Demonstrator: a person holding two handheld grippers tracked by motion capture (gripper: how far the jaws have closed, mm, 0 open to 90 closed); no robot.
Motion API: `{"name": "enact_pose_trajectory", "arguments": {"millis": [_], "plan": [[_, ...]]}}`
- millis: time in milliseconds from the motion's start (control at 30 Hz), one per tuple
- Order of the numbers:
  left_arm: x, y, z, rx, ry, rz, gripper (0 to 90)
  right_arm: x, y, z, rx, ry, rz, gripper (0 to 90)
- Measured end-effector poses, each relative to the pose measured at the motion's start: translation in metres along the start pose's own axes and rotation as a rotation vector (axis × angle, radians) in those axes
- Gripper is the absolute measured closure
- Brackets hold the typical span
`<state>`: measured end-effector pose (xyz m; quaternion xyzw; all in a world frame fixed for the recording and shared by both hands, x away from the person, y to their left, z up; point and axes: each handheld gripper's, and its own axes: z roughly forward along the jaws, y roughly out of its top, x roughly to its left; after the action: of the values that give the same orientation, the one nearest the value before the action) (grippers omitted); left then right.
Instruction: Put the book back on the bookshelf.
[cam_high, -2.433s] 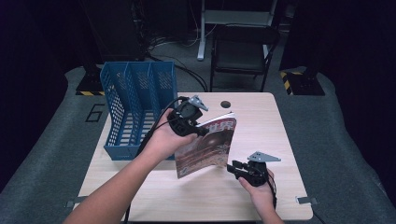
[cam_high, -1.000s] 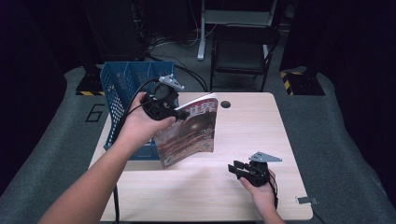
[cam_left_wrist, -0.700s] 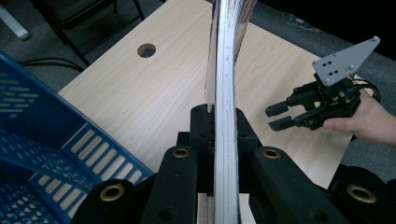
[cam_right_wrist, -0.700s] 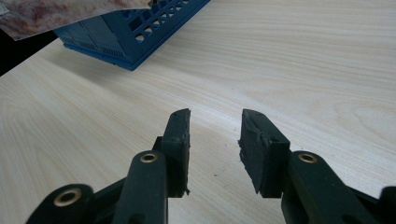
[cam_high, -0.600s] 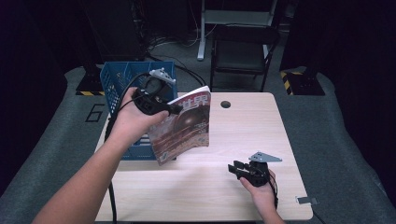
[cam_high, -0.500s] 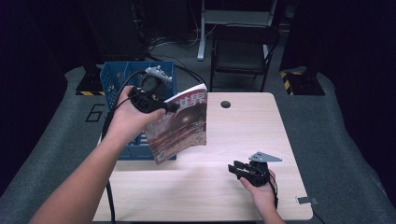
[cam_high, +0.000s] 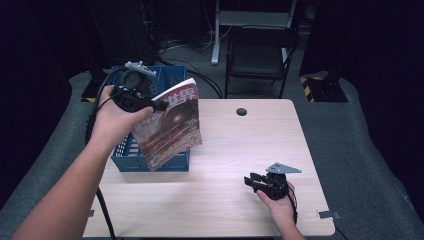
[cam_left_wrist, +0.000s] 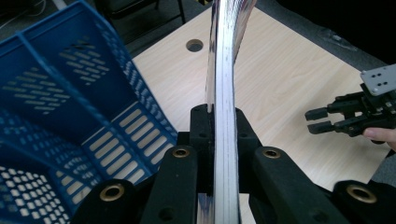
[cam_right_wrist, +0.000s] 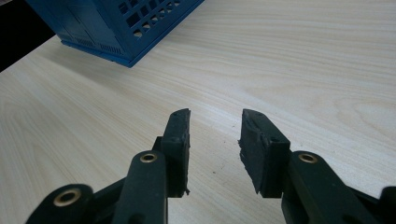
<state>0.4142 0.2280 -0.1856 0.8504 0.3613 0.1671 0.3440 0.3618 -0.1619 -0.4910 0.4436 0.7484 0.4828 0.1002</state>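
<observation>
A magazine (cam_high: 169, 125) with a reddish cover hangs in the air over the right side of the blue file rack (cam_high: 127, 159). My left gripper (cam_high: 150, 104) is shut on the magazine's upper left edge. In the left gripper view the magazine (cam_left_wrist: 225, 70) runs edge-on between the two jaws, above the blue file rack (cam_left_wrist: 56, 102). My right gripper (cam_high: 251, 181) rests low at the table's front right, open with nothing between its fingertips (cam_right_wrist: 180, 135). The same right gripper (cam_left_wrist: 322, 120) appears far off in the left gripper view.
The wooden table (cam_high: 240, 150) has a round cable hole (cam_high: 241, 111) near its far edge. A black chair (cam_high: 260, 55) stands behind the table. A corner of the blue rack (cam_right_wrist: 116, 23) lies ahead of the right gripper.
My left hand has carried the magazine further left and up, from over the table's middle to above the blue rack. The right gripper has stayed where it was.
</observation>
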Motion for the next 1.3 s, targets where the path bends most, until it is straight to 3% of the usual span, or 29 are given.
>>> {"name": "enact_pose_trajectory", "arguments": {"millis": [367, 500, 533, 967, 1300], "plan": [[0.029, -0.012, -0.027, -0.014, 0.055, -0.077, 83.6, 0.000, 0.000, 0.000, 0.003, -0.002, 0.005, 62.8], [0.041, -0.019, -0.034, -0.023, 0.073, -0.117, 83.6, -0.001, 0.000, 0.000, 0.005, -0.003, 0.002, 62.8], [0.046, -0.022, -0.035, -0.033, 0.083, -0.145, 83.6, 0.000, 0.000, 0.000, 0.006, -0.002, 0.001, 62.8], [0.074, -0.038, -0.033, -0.012, 0.142, -0.240, 83.6, -0.001, 0.000, 0.000, 0.007, -0.008, 0.000, 62.8], [0.086, -0.036, -0.029, -0.009, 0.179, -0.281, 83.6, -0.001, 0.000, 0.000, 0.008, -0.005, -0.001, 62.8]]}}
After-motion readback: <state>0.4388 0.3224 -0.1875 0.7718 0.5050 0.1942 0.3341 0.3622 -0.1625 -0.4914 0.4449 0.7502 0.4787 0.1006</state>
